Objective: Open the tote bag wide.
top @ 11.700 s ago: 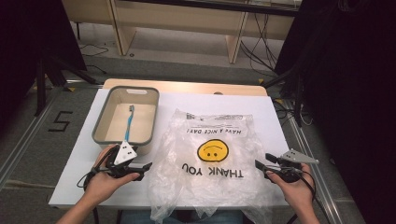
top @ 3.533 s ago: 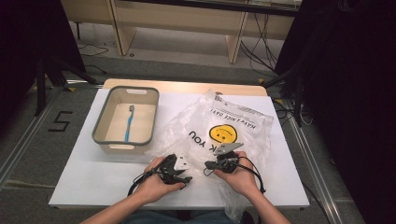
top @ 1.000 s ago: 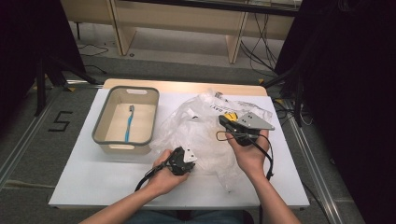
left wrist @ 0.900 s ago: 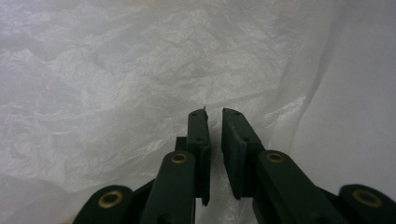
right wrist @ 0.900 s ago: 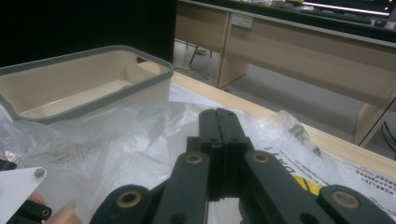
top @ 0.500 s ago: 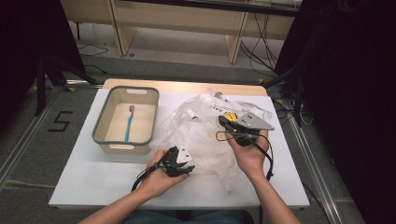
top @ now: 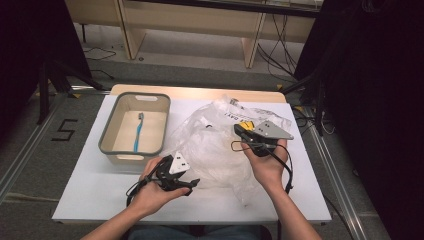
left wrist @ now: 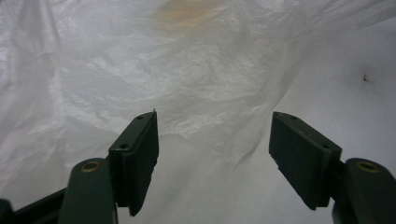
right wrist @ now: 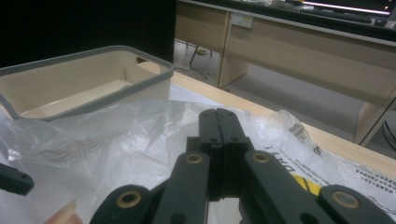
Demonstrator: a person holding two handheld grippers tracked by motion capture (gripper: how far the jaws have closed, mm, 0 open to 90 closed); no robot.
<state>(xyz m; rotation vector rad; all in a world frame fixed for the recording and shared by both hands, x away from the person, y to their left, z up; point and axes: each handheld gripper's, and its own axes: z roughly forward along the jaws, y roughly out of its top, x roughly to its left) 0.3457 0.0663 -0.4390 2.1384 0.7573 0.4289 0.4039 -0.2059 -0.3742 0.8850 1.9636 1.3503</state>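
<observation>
A blue toothbrush [top: 138,131] lies in the beige bin [top: 111,145] on the white bench [top: 90,187]. Beside the bin sits a crinkly clear plastic bag [top: 215,150]. The left claw [top: 192,184] has just been opening, with nothing between its jaws, at the bag's near edge. The right claw [top: 237,128] is pinched together on the bag, holding it up.

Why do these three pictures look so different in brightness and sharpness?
In the high view, light falls evenly on the white table while the room's edges are near black. In the left gripper view, the plastic bag looks washed out and soft, its yellow print a blur. In the right gripper view, the bin is fairly sharp, but the upper left is dark.
</observation>
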